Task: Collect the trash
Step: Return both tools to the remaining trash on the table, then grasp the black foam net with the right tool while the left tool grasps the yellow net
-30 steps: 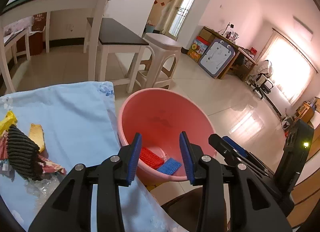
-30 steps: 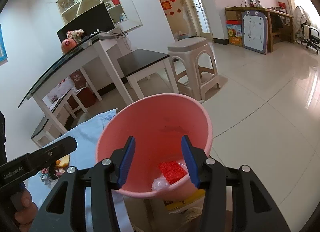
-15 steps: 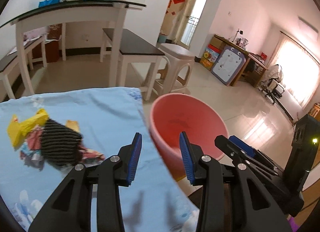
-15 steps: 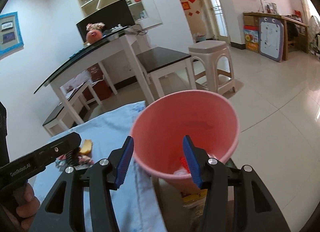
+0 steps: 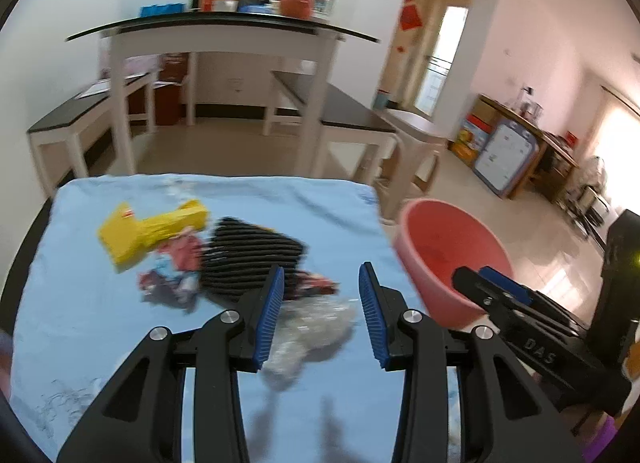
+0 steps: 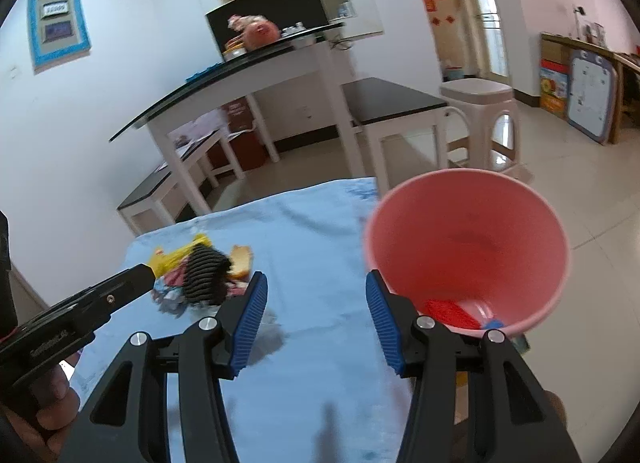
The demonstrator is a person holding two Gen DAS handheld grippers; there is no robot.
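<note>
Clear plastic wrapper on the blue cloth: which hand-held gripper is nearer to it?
Left. The left hand-held gripper hangs open right over the clear plastic wrapper; the right hand-held gripper is open, farther right beside the pink bucket.

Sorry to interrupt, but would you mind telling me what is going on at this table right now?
A person is clearing trash with a handheld tool in each hand. Both the left tool and the right tool are open and empty. The pink bucket beside the table holds a red piece. On the blue cloth lie a yellow wrapper, a black ribbed item and clear plastic, the last nearest the left tool.
</note>
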